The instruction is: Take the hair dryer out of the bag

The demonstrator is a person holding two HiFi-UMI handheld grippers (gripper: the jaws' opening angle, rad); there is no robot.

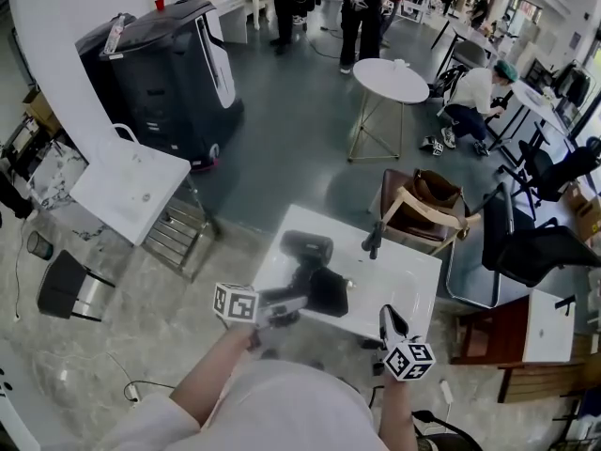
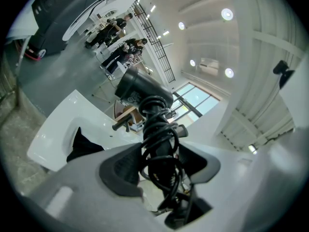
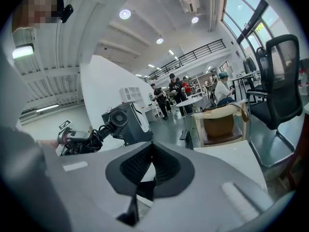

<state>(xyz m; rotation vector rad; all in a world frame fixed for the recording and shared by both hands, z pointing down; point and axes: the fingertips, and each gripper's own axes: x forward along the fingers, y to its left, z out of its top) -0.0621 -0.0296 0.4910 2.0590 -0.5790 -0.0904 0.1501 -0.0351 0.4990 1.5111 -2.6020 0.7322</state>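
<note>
The black hair dryer (image 1: 306, 248) hangs above the white table (image 1: 413, 280), its cord wound round the handle (image 2: 157, 139). My left gripper (image 1: 286, 303) is shut on that wrapped handle, and the dryer's head (image 2: 142, 91) points up and away from it. Below it the black bag (image 1: 329, 291) lies slumped on the table, also visible in the left gripper view (image 2: 84, 146). My right gripper (image 1: 386, 316) is at the table's near right edge with its pads (image 3: 169, 166) closed together. A dark strip shows under them; I cannot tell whether it is pinched. The right gripper view shows the dryer (image 3: 116, 120) at its left.
A small dark object (image 1: 374, 240) stands at the table's far edge. Beyond it is a wooden chair holding a brown bag (image 1: 423, 209), with a black office chair (image 1: 535, 247) to the right. Another white table (image 1: 131, 188), a black machine (image 1: 169, 64), a round table (image 1: 390, 81) and several people lie further off.
</note>
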